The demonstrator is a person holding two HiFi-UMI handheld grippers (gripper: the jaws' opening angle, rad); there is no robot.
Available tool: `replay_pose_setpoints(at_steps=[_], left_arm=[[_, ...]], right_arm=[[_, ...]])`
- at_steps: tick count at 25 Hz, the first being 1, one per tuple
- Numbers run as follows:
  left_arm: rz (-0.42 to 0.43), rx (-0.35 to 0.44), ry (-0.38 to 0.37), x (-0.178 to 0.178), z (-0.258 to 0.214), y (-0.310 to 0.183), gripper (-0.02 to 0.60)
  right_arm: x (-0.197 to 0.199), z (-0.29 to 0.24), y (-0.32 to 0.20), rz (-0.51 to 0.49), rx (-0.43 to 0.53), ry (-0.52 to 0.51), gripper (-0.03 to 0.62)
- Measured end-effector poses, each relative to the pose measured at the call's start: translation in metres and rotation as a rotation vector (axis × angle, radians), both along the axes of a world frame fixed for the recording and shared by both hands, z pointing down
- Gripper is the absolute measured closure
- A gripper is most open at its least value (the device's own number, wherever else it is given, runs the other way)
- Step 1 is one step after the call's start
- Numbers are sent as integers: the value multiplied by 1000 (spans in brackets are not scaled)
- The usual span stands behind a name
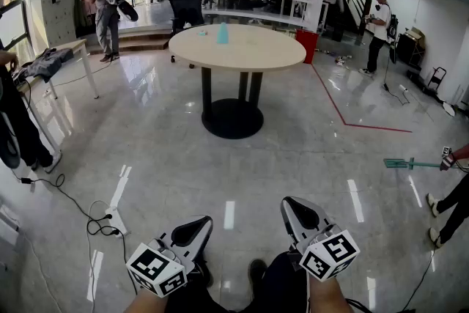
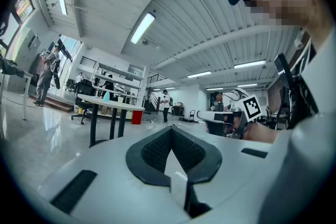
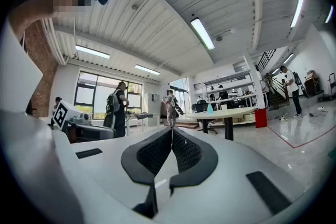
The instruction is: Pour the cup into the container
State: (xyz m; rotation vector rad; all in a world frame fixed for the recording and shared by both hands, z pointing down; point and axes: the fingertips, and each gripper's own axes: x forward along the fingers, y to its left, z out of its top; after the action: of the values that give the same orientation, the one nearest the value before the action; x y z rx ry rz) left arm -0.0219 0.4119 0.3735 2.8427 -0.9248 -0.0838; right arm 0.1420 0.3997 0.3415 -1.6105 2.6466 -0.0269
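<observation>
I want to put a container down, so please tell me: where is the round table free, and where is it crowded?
The round table is bare across its near half and right side, up to the rim. Only the far left edge is crowded: the blue cup stands there with small things beside it.

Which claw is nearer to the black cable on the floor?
Left. The left claw is just to the right of the cable in the head view. The right claw is farther right, beyond the left one.
</observation>
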Motion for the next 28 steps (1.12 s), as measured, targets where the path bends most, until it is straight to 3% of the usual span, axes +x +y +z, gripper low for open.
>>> replay_pose_setpoints(at_steps=[5,13,22,28], left_arm=[[-50,-44,34,-14,6,-25,588],[-46,-46,43,-7,2,-67,588],[-22,-53,17,28,4,-157,588],[-45,-79,-29,29,19,-174,588]], right_arm=[[-10,-2,-17,-35,10,13,588],[-1,-7,-67,-46,6,-17,588],[33,10,-143,-17,-15,-33,588],[50,23,-179,-20,-40,-51,588]])
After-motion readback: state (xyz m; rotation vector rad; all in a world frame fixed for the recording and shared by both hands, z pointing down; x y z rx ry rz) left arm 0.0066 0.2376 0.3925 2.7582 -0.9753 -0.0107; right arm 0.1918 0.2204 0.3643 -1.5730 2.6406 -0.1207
